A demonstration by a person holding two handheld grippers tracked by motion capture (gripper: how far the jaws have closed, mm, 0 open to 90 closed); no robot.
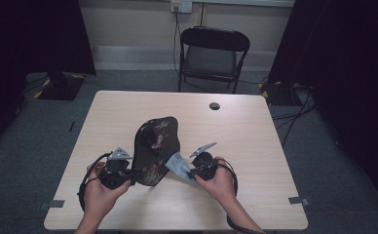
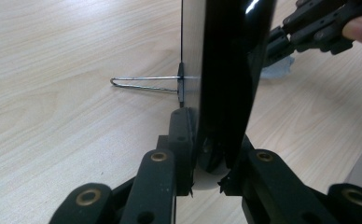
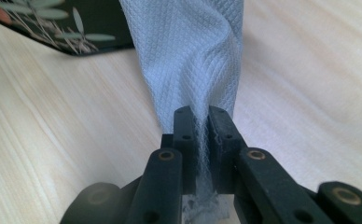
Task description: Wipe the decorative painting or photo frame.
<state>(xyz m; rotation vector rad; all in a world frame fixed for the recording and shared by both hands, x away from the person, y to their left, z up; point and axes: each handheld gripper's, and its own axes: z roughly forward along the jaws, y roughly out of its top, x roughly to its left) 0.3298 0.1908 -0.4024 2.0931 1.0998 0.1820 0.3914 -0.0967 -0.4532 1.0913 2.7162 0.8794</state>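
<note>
At the lower centre of the high view, one glossy black oval tray (image 1: 156, 146) with a floral pattern is held on edge, its lower rim clamped by the left gripper (image 1: 128, 176). One pale blue, diamond-textured cloth (image 1: 179, 165) is pinched by the right gripper (image 1: 191, 174) just right of the tray. The wooden table (image 1: 236, 141) lies bare toward its upper and right edges. One thin wire stand (image 2: 144, 83) is seen behind the tray.

tray (image 1: 155, 146) upright on table (image 1: 255, 141) | cloth (image 1: 178, 165) right, touching it
</note>
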